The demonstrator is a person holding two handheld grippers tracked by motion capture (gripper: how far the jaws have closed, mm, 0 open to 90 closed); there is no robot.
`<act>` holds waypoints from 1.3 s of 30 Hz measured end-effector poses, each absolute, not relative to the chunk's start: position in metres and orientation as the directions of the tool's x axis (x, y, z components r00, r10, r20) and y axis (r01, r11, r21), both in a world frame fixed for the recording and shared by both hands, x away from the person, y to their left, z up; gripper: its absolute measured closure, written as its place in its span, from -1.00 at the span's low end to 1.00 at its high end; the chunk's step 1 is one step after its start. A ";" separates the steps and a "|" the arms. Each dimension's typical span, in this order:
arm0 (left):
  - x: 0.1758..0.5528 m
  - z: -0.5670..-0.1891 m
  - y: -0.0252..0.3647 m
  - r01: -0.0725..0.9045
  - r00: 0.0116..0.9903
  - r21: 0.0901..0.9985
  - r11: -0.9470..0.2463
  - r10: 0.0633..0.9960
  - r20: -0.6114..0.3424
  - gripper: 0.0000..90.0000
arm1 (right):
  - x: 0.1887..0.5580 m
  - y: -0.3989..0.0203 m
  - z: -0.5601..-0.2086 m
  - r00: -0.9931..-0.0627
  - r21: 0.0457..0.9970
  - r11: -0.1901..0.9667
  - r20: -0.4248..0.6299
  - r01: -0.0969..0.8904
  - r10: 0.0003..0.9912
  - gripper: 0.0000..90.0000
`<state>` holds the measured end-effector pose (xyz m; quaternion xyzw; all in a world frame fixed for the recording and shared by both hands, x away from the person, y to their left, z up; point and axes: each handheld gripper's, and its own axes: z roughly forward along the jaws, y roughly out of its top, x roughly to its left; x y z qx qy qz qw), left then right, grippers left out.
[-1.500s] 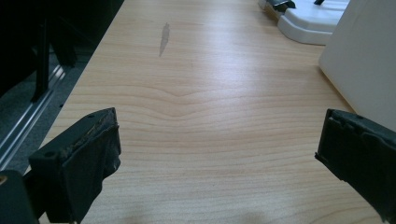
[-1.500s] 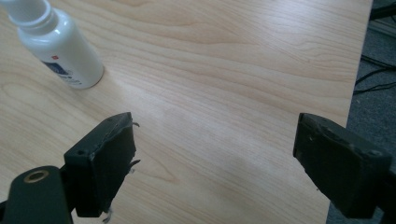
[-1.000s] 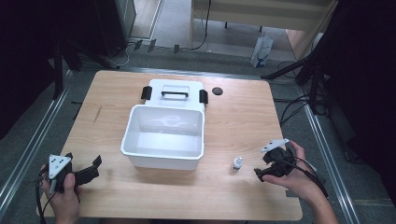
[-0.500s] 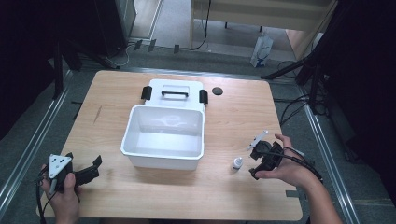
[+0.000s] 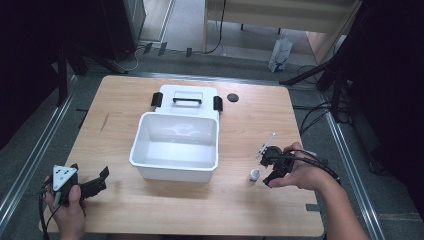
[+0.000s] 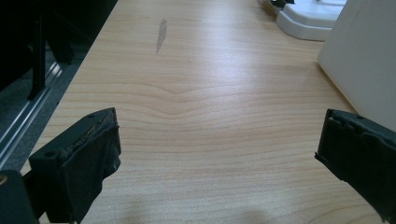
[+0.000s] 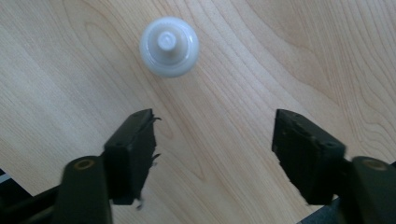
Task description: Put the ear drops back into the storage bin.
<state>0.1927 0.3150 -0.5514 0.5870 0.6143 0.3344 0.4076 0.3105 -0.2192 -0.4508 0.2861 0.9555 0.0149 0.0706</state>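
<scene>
- The right gripper (image 5: pixel 265 167) hangs over the near right part of the tabletop (image 5: pixel 260 115), held in the person's right hand (image 5: pixel 300 175), pointing down.
- Its fingers (image 7: pixel 133 144) stand apart with nothing between them; they have just been closing, and only bare wood shows in the gap.
- A small white bottle (image 5: pixel 255 175) stands upright on the tabletop just left of that gripper in the high view, near it but not touching.
- In the right gripper view the bottle (image 7: pixel 169 45) is seen from above, its round cap facing the camera, beyond the tip of one finger and off the gap's middle.
- A white bin (image 5: pixel 175 145) sits open in the middle of the tabletop, and its inside looks empty.
- Its lid (image 5: pixel 187 97), with a dark handle and two black latches, lies flat just behind the bin.
- A small black disc (image 5: pixel 232 97) rests on the wood to the right of the lid.
- The left gripper (image 5: pixel 92 182) sits low at the near left corner of the tabletop, in the left hand (image 5: pixel 67 210), well apart from the bottle.
- In the left gripper view its fingers (image 6: pixel 88 158) are spread wide and hold nothing, with the bin's wall (image 6: pixel 369 56) close by on one side.
</scene>
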 end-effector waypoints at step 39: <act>0.194 -0.551 0.316 0.455 0.038 0.886 0.094 0.991 -0.124 -0.99 | 0.329 -0.174 -0.453 -0.873 0.023 0.874 -0.039 0.486 0.486 0.52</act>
